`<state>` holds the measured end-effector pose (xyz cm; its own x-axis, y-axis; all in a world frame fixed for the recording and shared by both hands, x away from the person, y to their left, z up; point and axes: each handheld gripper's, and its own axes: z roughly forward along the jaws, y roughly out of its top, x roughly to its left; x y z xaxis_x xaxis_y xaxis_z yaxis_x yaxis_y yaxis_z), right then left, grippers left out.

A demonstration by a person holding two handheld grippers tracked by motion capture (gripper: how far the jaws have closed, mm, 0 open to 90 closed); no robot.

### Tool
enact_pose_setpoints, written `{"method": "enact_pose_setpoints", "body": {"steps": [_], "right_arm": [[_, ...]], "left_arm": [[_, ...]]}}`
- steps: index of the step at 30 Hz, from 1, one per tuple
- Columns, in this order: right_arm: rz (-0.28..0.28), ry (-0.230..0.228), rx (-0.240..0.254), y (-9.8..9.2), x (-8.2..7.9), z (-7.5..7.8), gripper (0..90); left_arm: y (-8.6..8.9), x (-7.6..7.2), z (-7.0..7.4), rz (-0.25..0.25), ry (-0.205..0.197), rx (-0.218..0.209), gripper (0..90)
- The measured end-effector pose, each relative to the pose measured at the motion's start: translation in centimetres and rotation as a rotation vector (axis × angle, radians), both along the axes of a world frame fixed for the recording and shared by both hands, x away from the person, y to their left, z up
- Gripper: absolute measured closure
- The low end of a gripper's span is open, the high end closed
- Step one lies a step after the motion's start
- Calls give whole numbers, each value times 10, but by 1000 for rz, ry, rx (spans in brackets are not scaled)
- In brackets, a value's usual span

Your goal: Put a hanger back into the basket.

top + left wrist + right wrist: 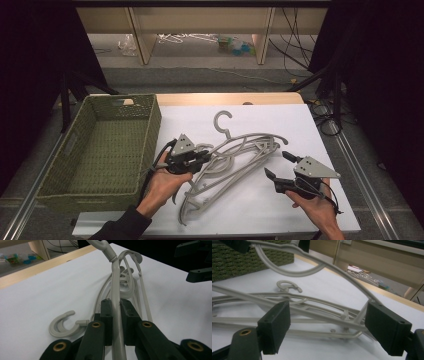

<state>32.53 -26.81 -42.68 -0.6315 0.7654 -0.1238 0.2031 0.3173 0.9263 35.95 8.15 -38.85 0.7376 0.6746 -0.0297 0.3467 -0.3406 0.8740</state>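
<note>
Basket: a green woven basket (107,145) is seen bare inside
Hangers: grey hangers (235,160) are tangled; their count cannot be told
Left gripper (202,157): pinched on one hanger arm
Right gripper (278,165): spread, nothing pinched

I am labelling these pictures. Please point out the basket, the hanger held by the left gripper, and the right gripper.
basket (150,131): high view, on its right wall.
hanger (115,302): left gripper view, on the bar between the jaws.
left gripper (115,305): left gripper view, between its fingertips.
right gripper (276,164): high view, between its fingertips.
</note>
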Motion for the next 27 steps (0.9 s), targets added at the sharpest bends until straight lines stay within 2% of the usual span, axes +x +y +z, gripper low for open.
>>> {"method": "enact_pose_setpoints", "body": {"steps": [1, 2, 3, 6, 9, 11, 15, 18, 20, 24, 27], "right_arm": [[-2, -2, -3, 0, 0, 0, 216], [-1, -1, -4, 0, 0, -1, 215], [-1, 1, -4, 0, -1, -1, 216], [2, -4, -2, 0, -1, -2, 215], [6, -3, -9, 0, -1, -2, 215], [4, -14, -5, 0, 0, -2, 216], [14, -2, -6, 1, 0, -2, 216], [10, -19, -4, 3, 0, -2, 216], [13, -11, -3, 4, 0, -2, 216], [22, -1, -8, 5, 0, -2, 215], [18, -1, -11, 5, 0, -2, 216]], "left_arm": [[0, -1, 2, 4, -9, -9, 813], [2, -1, 5, -5, -14, 8, 813], [2, -2, 9, 14, -18, -25, 813], [8, -3, 19, 16, -33, -40, 813], [21, -4, 31, 37, -40, -60, 813], [34, -6, 41, 62, -54, -69, 813], [66, -11, 65, 114, -82, -104, 813], [90, -13, 78, 151, -106, -118, 813], [107, -12, 85, 172, -131, -114, 813], [134, -15, 92, 248, -137, -90, 813], [156, -15, 92, 309, -140, -70, 813]]}}
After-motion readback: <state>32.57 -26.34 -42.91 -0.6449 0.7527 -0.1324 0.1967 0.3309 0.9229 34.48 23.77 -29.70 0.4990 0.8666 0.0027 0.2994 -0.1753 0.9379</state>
